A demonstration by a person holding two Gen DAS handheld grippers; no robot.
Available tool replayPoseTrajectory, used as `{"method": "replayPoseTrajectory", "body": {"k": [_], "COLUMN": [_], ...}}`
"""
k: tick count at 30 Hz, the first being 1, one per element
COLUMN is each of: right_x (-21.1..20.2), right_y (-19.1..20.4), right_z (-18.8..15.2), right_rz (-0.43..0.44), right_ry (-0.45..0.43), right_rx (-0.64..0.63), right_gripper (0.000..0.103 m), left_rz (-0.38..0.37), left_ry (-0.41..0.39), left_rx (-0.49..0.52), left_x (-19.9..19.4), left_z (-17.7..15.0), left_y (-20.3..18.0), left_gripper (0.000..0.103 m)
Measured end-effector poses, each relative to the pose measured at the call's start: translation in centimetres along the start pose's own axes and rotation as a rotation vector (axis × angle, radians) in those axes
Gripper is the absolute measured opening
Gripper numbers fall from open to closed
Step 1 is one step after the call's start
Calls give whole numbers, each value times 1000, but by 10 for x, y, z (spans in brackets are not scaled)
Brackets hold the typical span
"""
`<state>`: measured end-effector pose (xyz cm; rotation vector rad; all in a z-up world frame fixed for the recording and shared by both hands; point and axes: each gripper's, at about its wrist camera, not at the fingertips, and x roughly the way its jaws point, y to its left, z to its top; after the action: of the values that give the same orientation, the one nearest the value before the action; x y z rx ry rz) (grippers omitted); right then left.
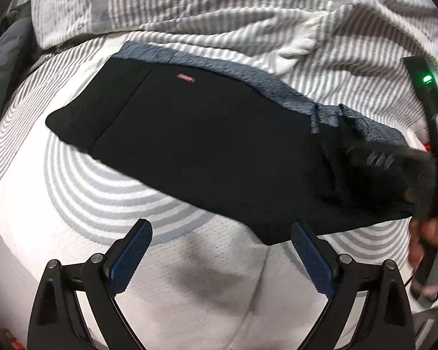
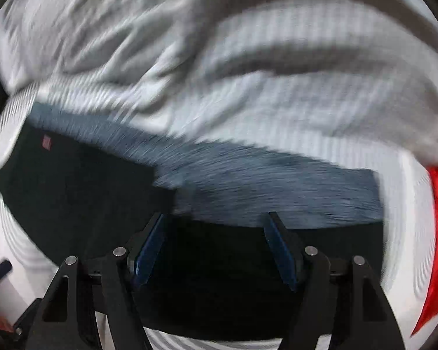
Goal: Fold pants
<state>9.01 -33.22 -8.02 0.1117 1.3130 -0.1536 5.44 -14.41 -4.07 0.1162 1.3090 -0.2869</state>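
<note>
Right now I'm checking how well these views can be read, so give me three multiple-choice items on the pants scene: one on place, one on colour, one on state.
1. Where do the pants lie?
A. on a patterned mattress
B. on a wooden floor
C. in a basket

2. What colour is the small label on the pants?
A. yellow
B. red
C. green

3. How is the left gripper?
A. shut on the pants
B. shut on a blanket
C. open, holding nothing

Answers: 1 A, grey-and-white mattress shows around them. 2 B, it reads red on black cloth. 3 C, its fingers stand apart over bare mattress.
</note>
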Motion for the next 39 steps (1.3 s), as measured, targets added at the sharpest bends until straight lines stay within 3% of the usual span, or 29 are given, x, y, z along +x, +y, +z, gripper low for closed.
{"method": "replayPoseTrajectory", "body": {"k": [2, 4, 9, 12, 13, 15, 17, 19, 22, 24, 26, 29, 33, 39], "right_x": [-7, -20, -59, -60, -58, -50, -38, -24, 0, 13, 29, 45, 49, 7], "right_y": [22, 21, -49, -95, -103, -117, -122, -121, -116, -113, -108, -108, -118, -118], "right_z": [-14, -23, -31, -7, -2, 12, 25, 36, 45, 49, 53, 57, 64, 62], "right_rz": [-28, 29, 132, 110, 119, 196, 338, 468, 636, 683, 682, 647, 605, 538], "right_ry": [-47, -78, -119, -100, -94, -53, 1, 64, 168, 222, 279, 289, 243, 146], "right_rx": [-96, -93, 111, 179, 181, 184, 184, 180, 197, 197, 178, 188, 191, 117], "right_gripper": [73, 73, 73, 72, 65, 46, 20, 18, 15, 15, 15, 13, 7, 9], "left_rz": [14, 19, -16, -72, -95, -147, -184, -225, -228, -225, -223, -201, -224, -192], "left_ry": [14, 19, -21, -52, -62, -85, -86, -90, -88, -57, -23, 34, 57, 50], "left_rx": [-12, -28, -1, 34, 49, 87, 121, 171, 216, 202, 181, 167, 119, 94], "left_x": [5, 4, -8, -11, -10, -7, -1, 6, 18, 33, 45, 68, 78, 56], "left_z": [-1, 0, 14, 30, 35, 42, 46, 48, 49, 51, 51, 42, 36, 39], "left_y": [1, -1, -31, -67, -81, -106, -126, -148, -162, -163, -159, -153, -145, -136], "left_gripper": [97, 97, 97, 97, 97, 97, 97, 97, 96, 96, 96, 96, 96, 96]}}
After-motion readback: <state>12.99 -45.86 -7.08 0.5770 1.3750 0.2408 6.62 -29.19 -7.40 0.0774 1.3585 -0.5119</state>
